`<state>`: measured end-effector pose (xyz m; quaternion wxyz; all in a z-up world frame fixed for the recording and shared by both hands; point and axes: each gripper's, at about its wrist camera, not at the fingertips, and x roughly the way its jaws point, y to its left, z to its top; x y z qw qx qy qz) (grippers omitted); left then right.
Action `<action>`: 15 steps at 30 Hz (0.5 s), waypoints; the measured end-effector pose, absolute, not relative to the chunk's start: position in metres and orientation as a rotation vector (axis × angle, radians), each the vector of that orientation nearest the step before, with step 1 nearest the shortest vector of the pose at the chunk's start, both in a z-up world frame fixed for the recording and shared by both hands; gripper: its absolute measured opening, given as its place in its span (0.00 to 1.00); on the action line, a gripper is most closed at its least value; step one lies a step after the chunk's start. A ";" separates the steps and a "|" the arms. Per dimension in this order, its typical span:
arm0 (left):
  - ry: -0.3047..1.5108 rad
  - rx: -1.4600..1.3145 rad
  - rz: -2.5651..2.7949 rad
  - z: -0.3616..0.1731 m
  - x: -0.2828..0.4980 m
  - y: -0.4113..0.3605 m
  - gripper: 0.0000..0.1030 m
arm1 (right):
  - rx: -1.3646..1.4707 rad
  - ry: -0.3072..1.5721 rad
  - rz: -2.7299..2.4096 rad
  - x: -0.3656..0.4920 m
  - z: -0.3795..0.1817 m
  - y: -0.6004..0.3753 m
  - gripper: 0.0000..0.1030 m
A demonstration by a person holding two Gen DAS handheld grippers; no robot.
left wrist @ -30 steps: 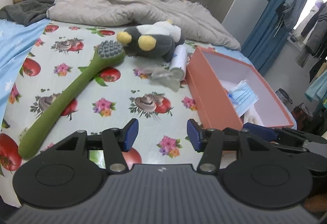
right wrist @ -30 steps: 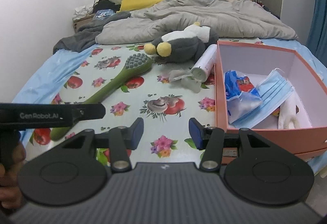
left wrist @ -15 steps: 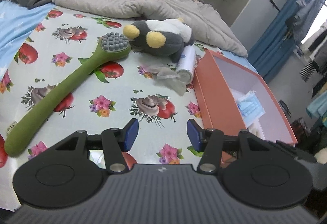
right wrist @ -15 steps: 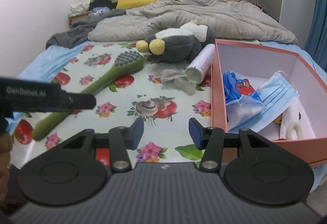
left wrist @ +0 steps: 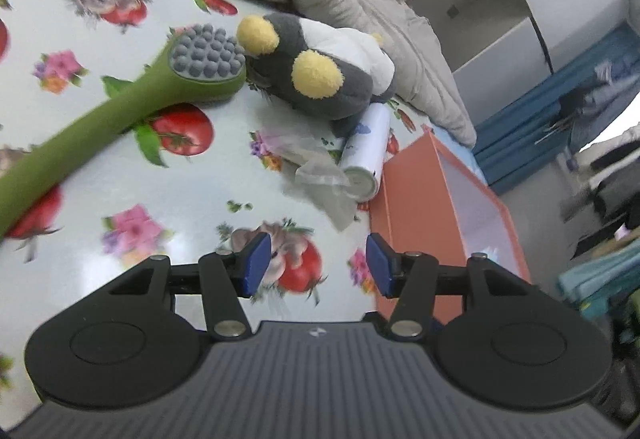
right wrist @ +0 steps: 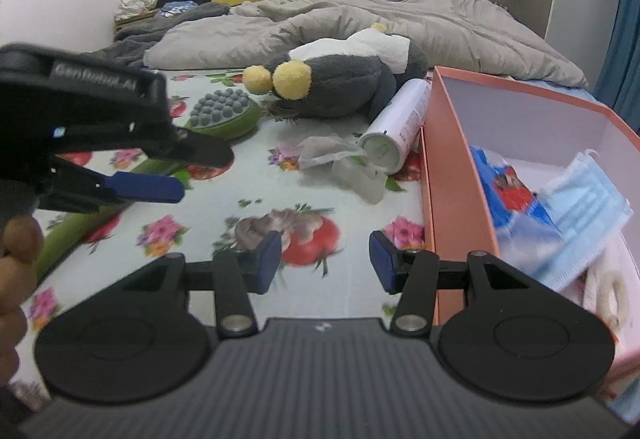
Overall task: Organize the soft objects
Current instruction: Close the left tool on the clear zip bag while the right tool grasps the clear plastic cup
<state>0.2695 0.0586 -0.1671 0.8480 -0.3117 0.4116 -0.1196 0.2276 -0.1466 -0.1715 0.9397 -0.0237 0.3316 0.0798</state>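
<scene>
Step in hand, judged: approach, before any pick; both grippers hover over the printed cloth (left wrist: 120, 271). The left gripper (left wrist: 318, 265) and the right gripper (right wrist: 322, 261) stand part open and empty. The plush toy (right wrist: 340, 87) lies beyond, against the green brush (left wrist: 120, 111) and beside the white bottle (right wrist: 396, 127); the orange box (right wrist: 452, 175) stands just right of it. Next move: reach forward, straddle the toy, close.
</scene>
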 end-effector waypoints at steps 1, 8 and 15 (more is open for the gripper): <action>0.873 -0.678 -0.258 -0.171 0.278 0.060 0.57 | -0.050 0.677 0.156 0.235 -0.174 -0.146 0.50; 0.900 -0.735 -0.282 -0.195 0.335 0.060 0.63 | -0.047 0.705 0.087 0.283 -0.194 -0.143 0.50; 0.968 -0.813 -0.312 -0.227 0.388 0.055 0.63 | -0.029 0.728 -0.001 0.319 -0.212 -0.141 0.50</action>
